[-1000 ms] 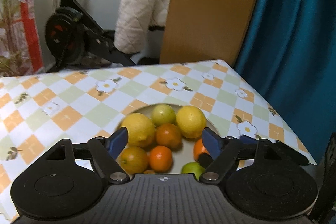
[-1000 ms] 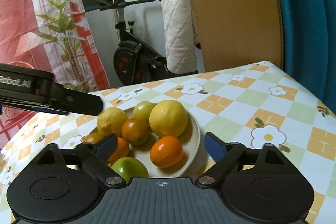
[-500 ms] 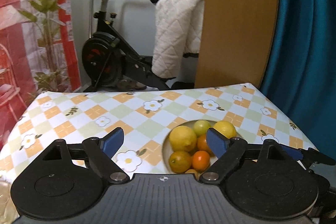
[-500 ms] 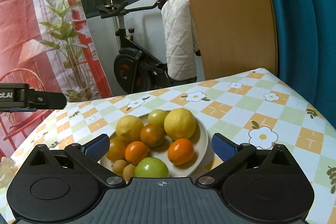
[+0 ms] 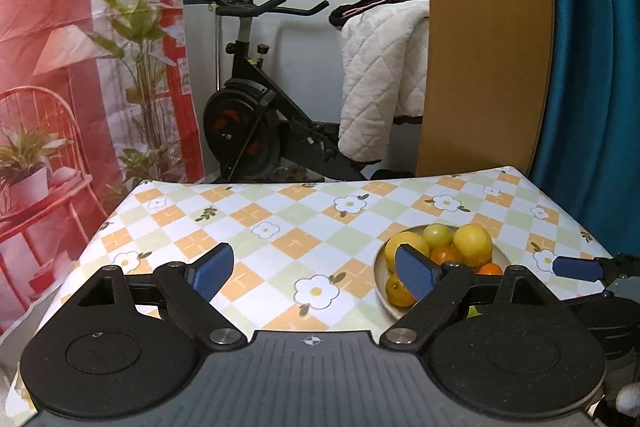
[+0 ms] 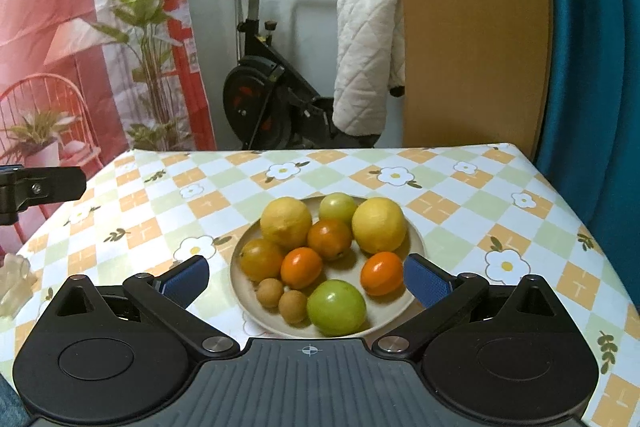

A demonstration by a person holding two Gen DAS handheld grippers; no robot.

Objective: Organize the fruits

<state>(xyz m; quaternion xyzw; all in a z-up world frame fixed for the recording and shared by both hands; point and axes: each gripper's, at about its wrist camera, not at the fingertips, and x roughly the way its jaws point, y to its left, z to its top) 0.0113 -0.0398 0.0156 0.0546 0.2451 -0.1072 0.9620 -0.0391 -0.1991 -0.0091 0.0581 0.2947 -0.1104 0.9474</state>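
Observation:
A beige plate (image 6: pixel 416 239) on the flowered tablecloth holds two lemons (image 6: pixel 286 223), several oranges (image 6: pixel 301 267), a green fruit (image 6: pixel 337 307) and two small brown fruits (image 6: pixel 270 292). My right gripper (image 6: pixel 306 279) hovers over the plate's near side, open wide, its blue pads apart from every fruit. My left gripper (image 5: pixel 314 273) hangs to the left of the plate (image 5: pixel 500 254), over bare cloth. Its jaws are opening and hold nothing; its right pad hides part of the fruit. One right finger (image 5: pixel 576 267) shows at the left wrist view's right edge.
The checked tablecloth (image 6: pixel 480 211) ends close behind the plate and on the right. Past it stand an exercise bike (image 6: pixel 260 99), a white quilt (image 6: pixel 368 67), a wooden panel (image 6: pixel 472 27) and a teal curtain (image 6: pixel 592 47). A clear crumpled object (image 6: pixel 14 283) lies at the table's left.
Both grippers pulled back and rose from the plate, so more of the table shows. The left one swung left, putting the plate at its right. Both pairs of jaws widened.

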